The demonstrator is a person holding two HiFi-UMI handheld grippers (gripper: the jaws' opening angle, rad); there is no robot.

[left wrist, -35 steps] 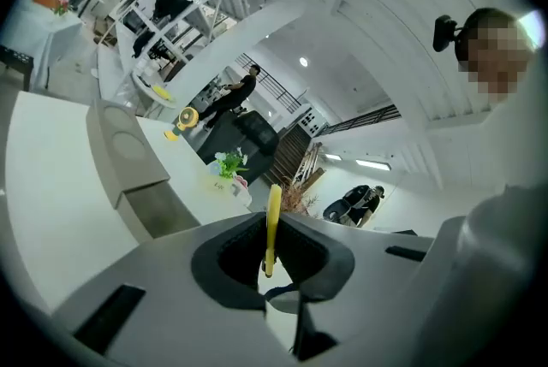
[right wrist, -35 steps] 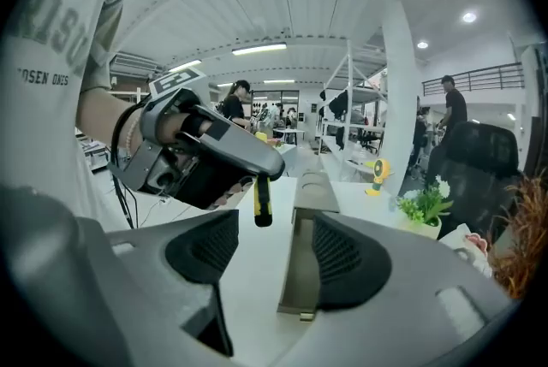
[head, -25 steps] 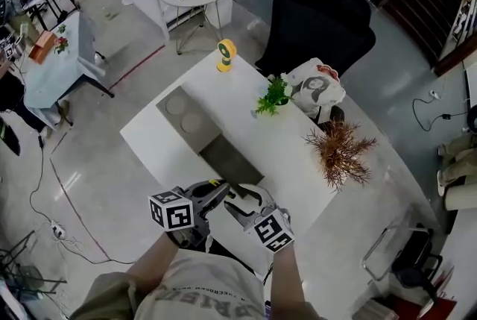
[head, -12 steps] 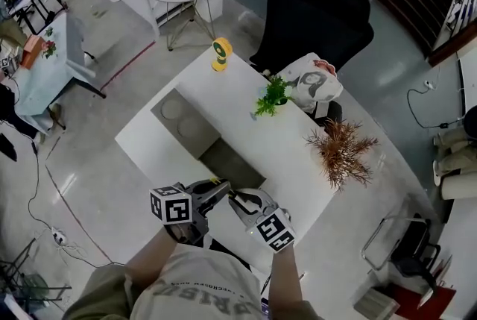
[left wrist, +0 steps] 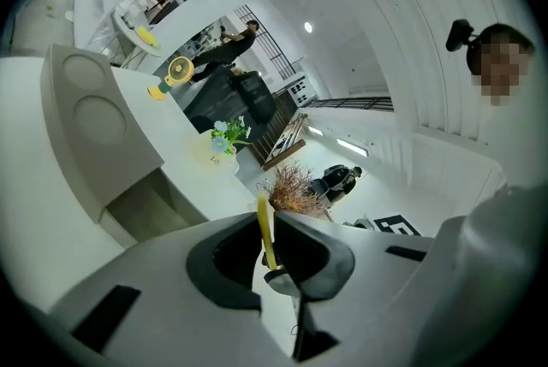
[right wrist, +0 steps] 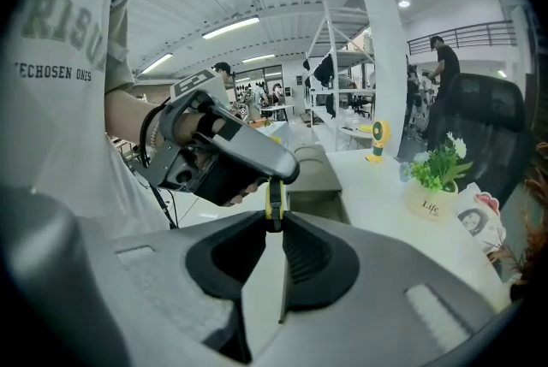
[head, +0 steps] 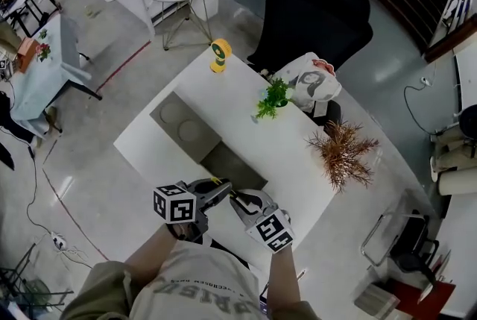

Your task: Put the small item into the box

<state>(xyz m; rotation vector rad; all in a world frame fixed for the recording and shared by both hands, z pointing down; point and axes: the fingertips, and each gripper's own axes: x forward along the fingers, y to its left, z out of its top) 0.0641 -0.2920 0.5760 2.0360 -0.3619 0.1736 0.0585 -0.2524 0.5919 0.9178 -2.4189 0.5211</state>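
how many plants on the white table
2: a green leafy plant in a small white pot near the middle of the white table, and a dry brown twiggy bunch toward its right end.

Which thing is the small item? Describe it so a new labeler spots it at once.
Start at the white table, at its near edge in front of the grey box, where the left gripper and right gripper meet tip to tip. The small item is the thin yellow-and-black strip pinched by both. The other yellow thing on the table, a fan, stands at its far end.
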